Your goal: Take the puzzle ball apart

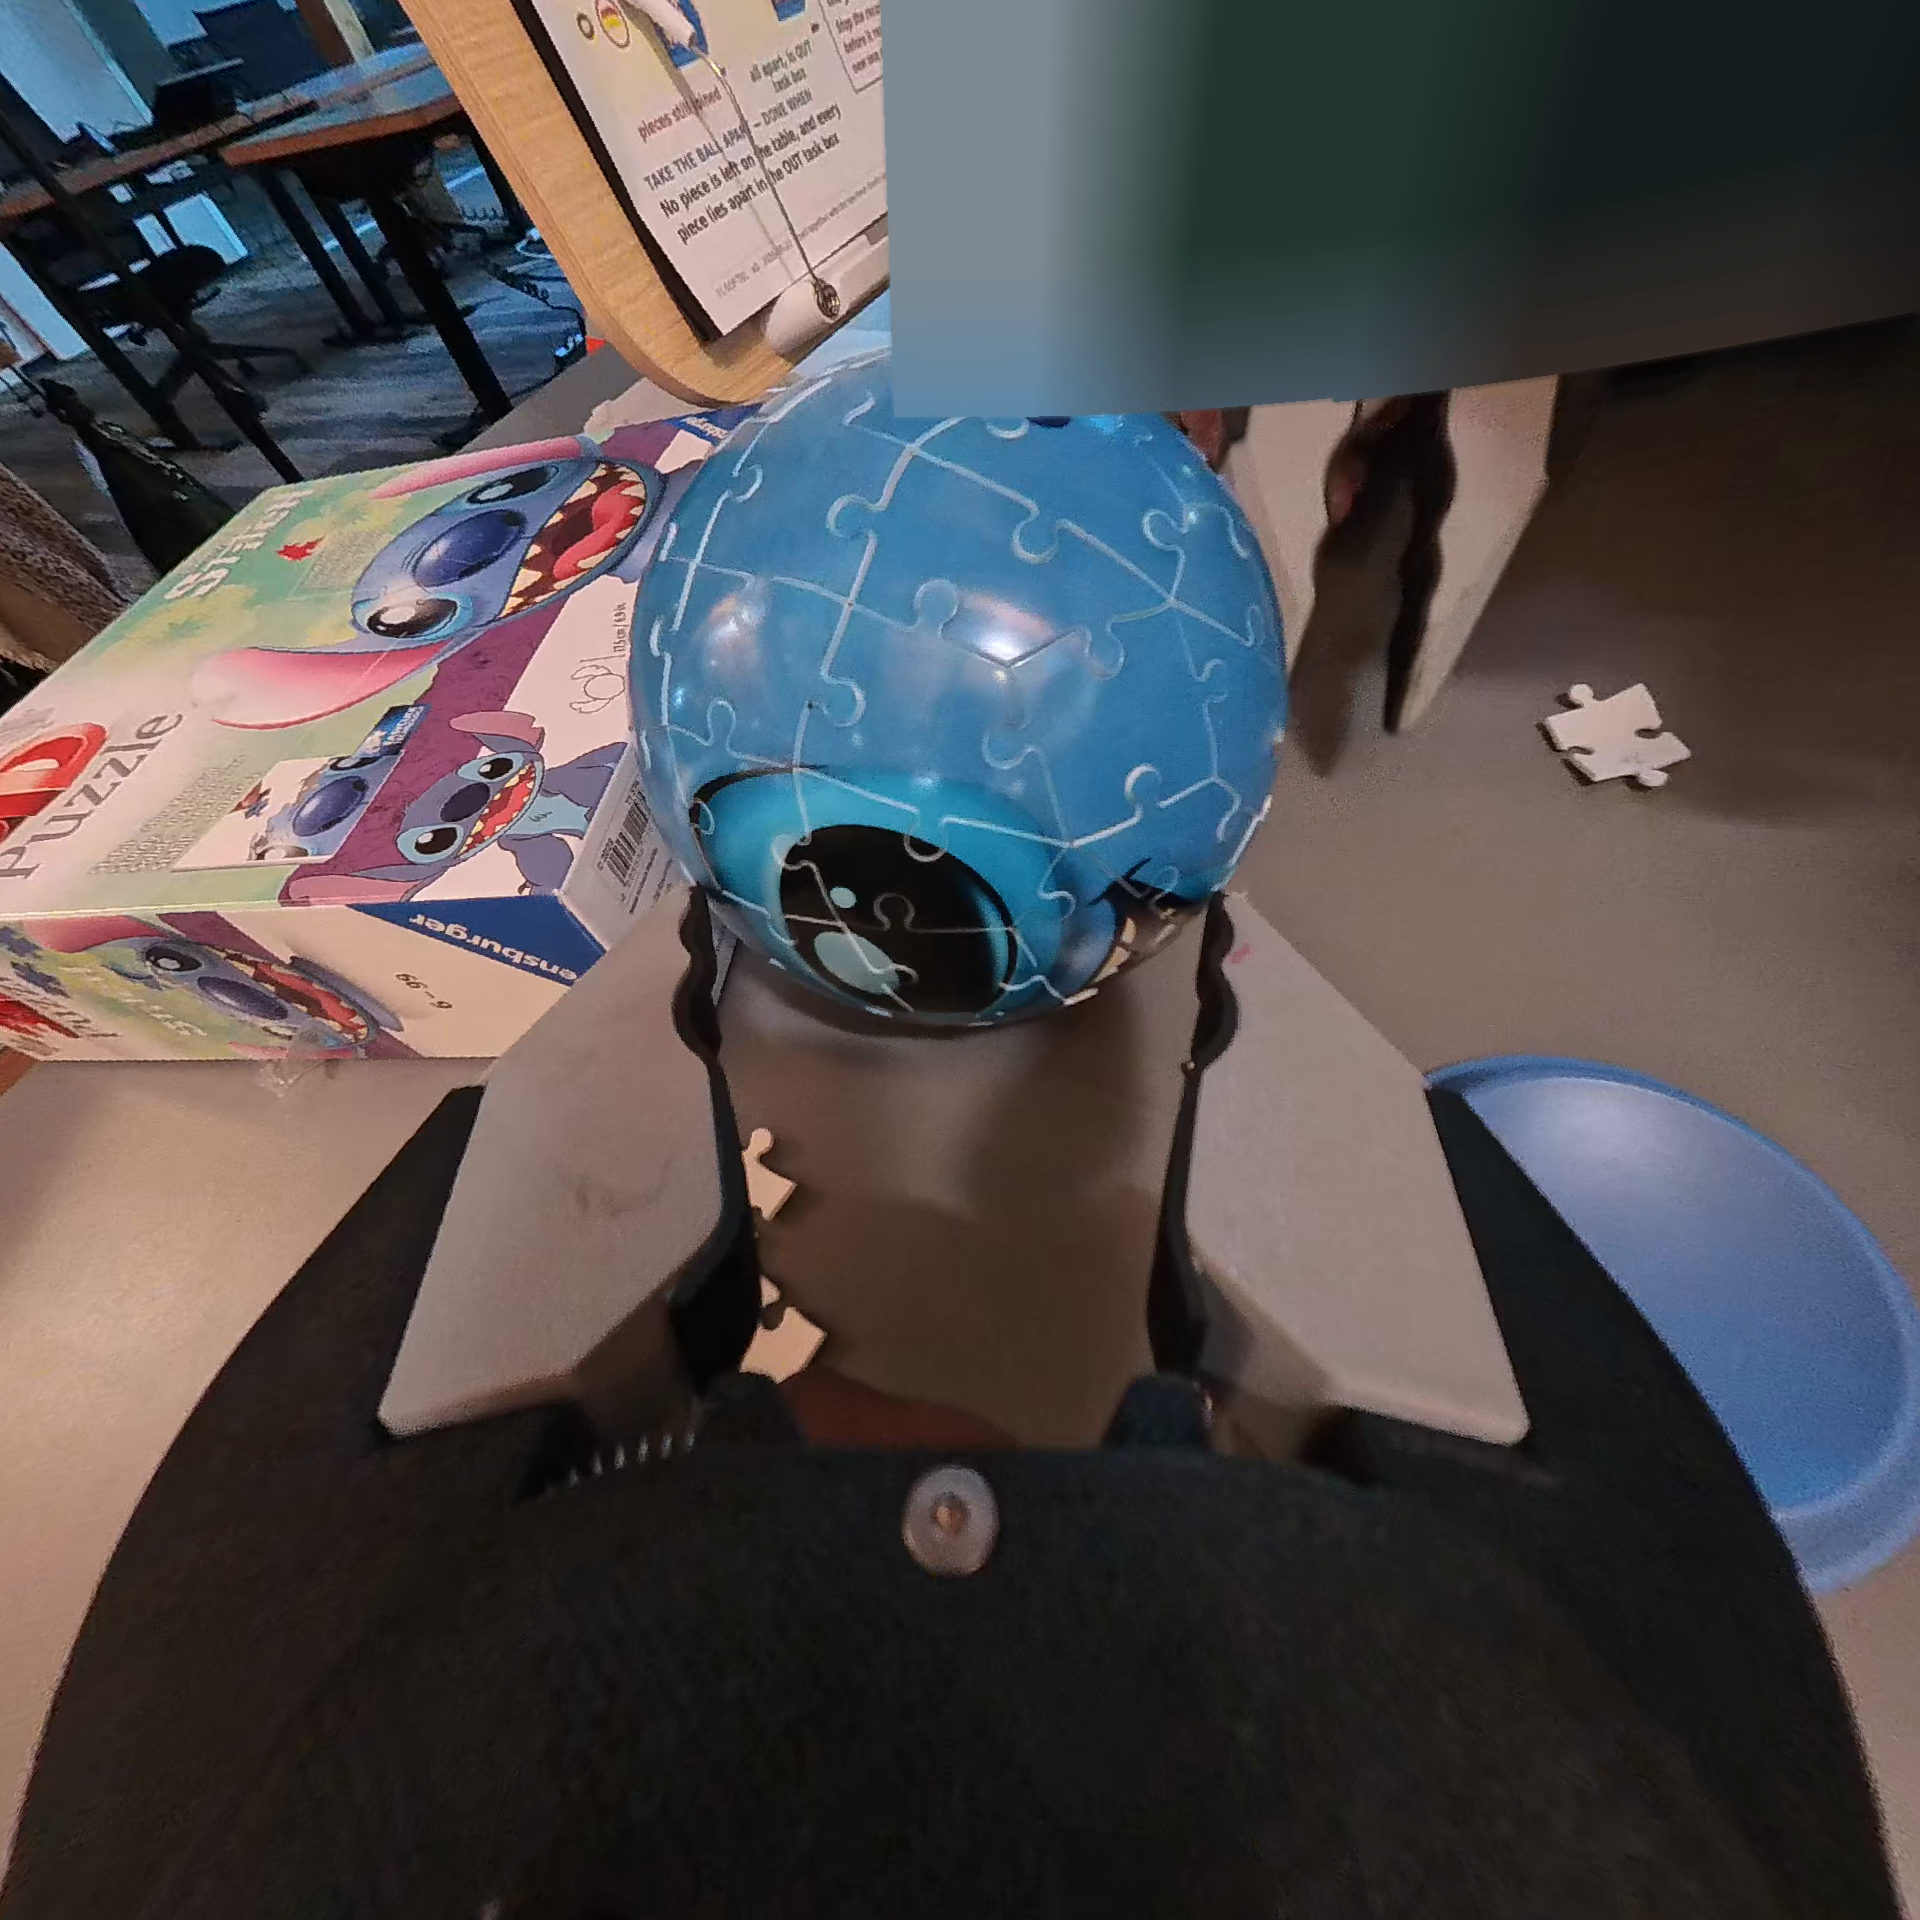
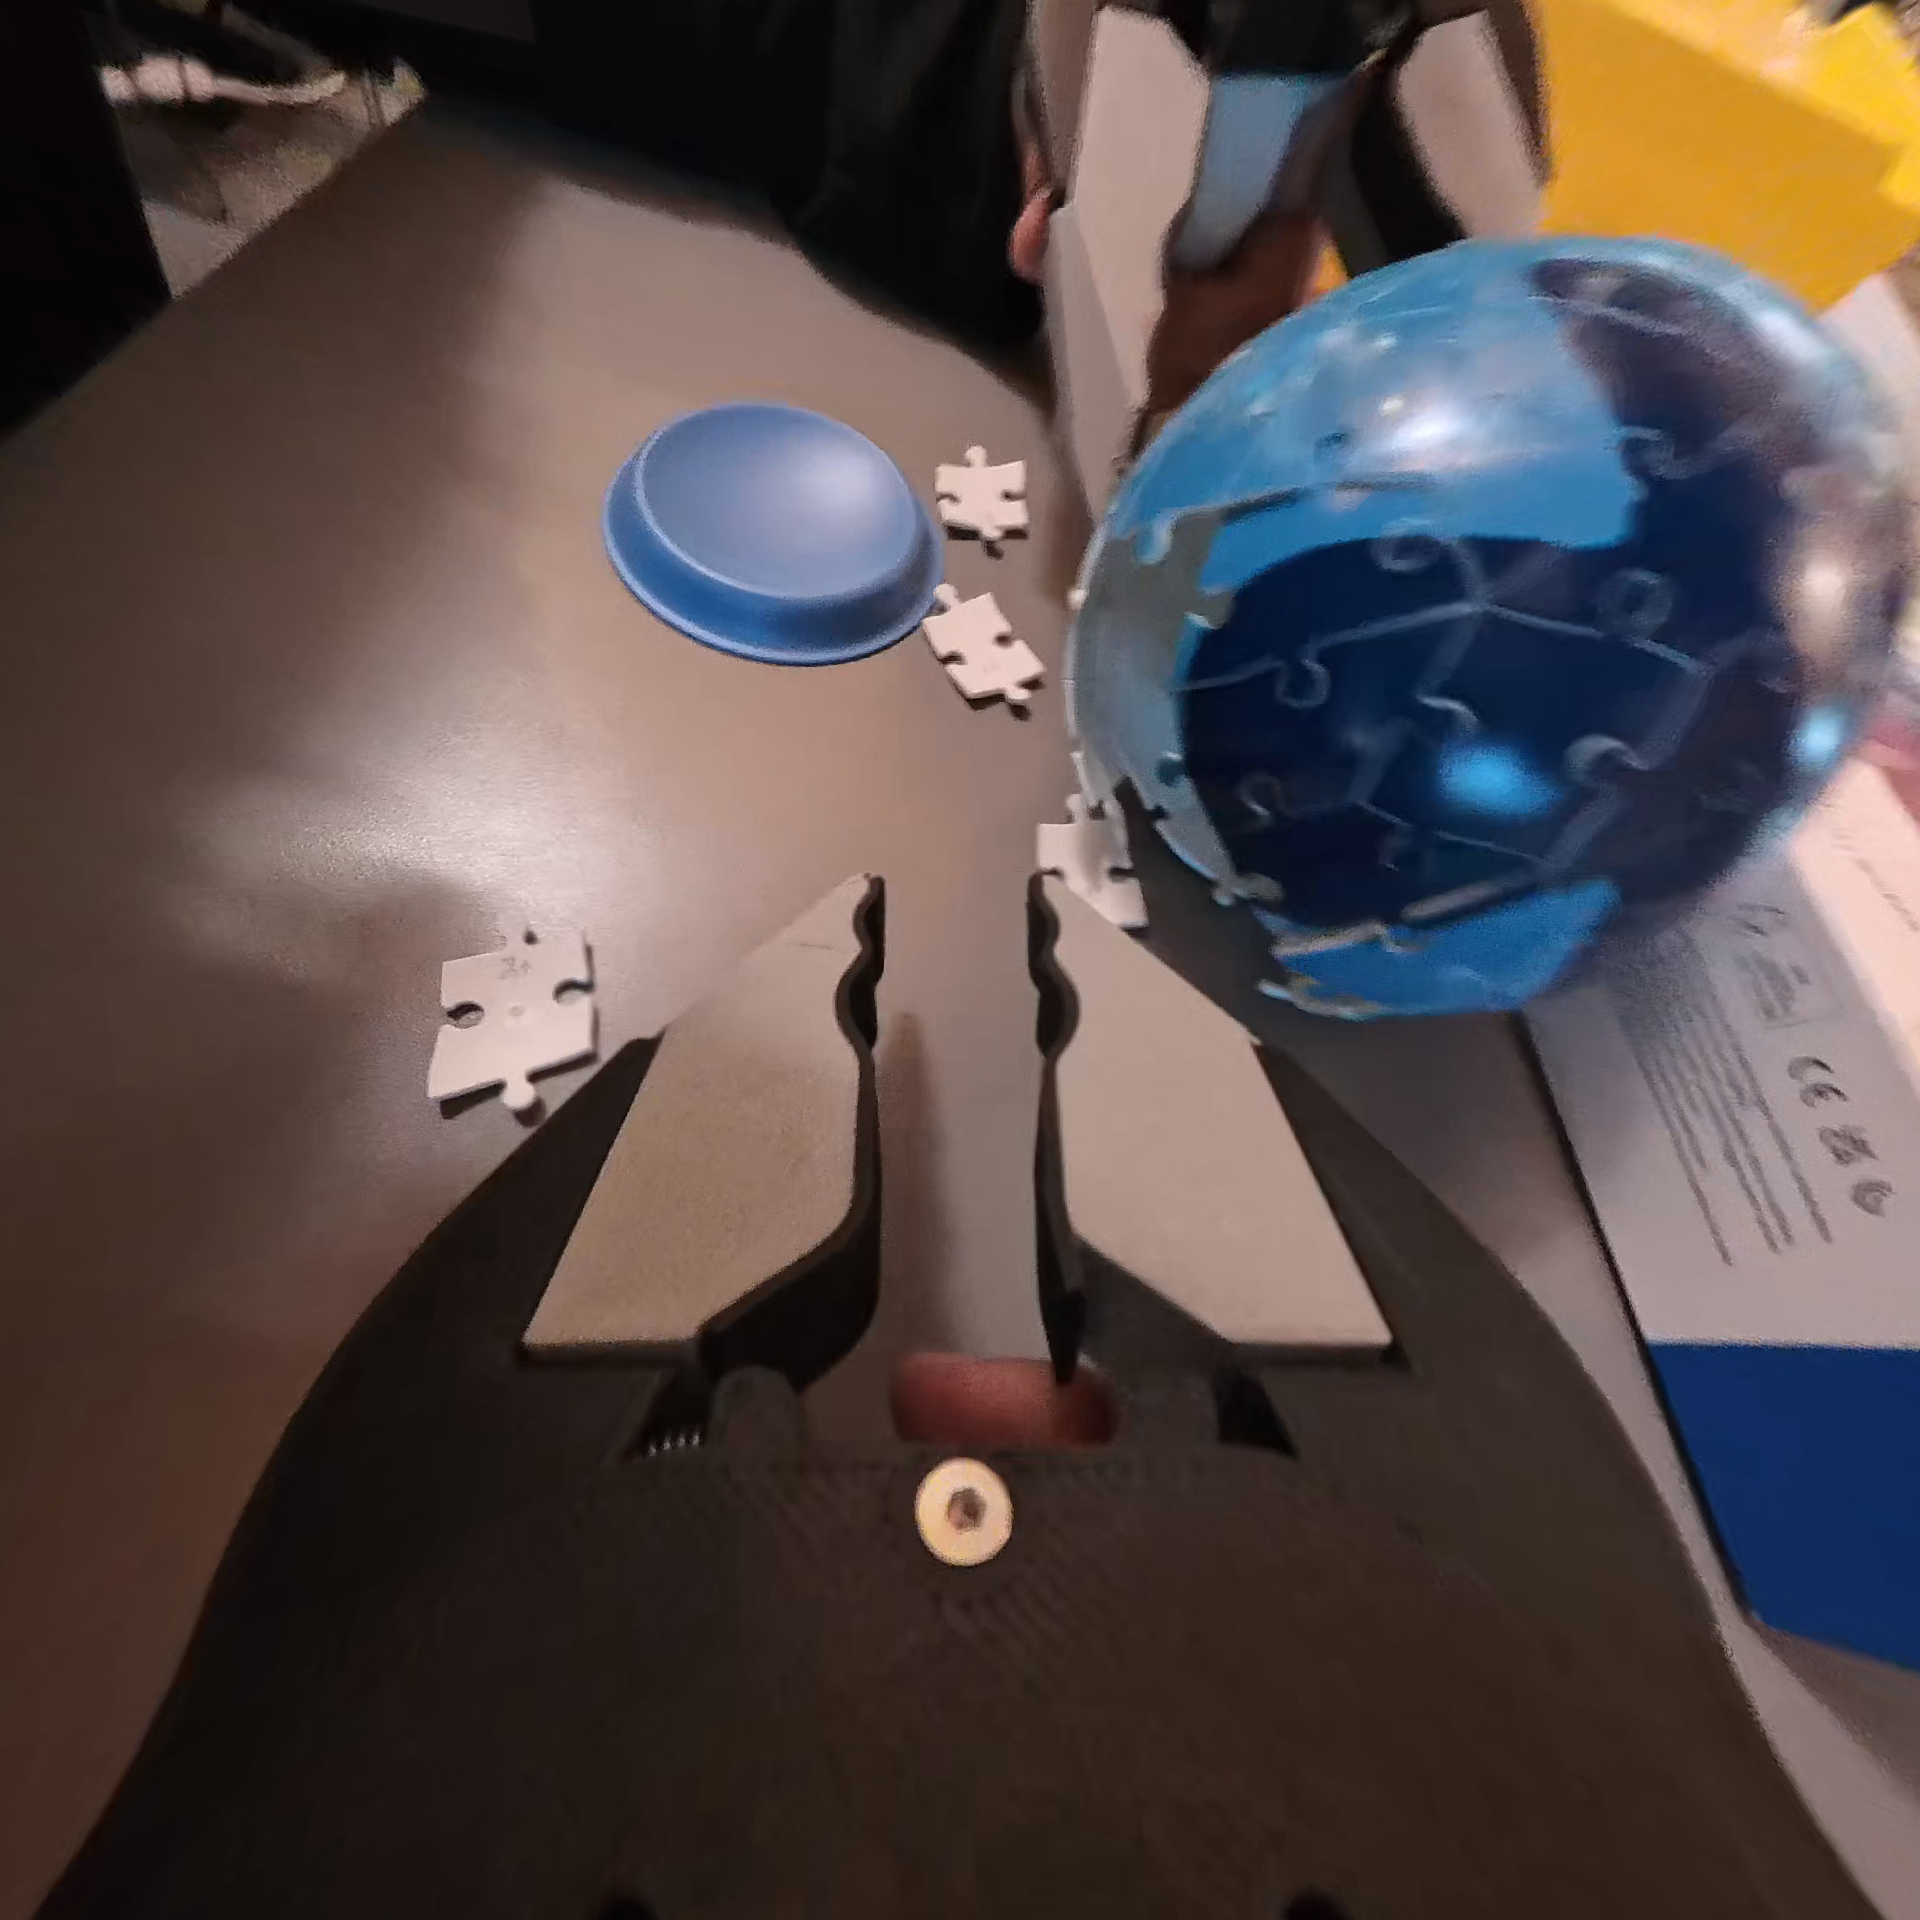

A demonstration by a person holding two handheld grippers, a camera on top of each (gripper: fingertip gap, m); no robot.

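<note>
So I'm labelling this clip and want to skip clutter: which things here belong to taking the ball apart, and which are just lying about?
Part of the job:
- puzzle ball, held in the left tool
- right tool, open and empty
- loose white puzzle pieces on the table

Lying about:
- puzzle box
- blue dish
- instruction sheet on its wooden board

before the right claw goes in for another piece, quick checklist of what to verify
1. Left claw holding the puzzle ball: ok, fingers on both sides of it.
2. Right claw free: ok, jaws apart with nothing between them.
3. Ball has an open edge to pick at: ok, pieces are missing in the right wrist view.
4. Loose pieces out of the way: ok, they lie flat on the table.
5. Blue dish clear of the ball: ok.
6. Grip firmness: cannot tell.
</note>
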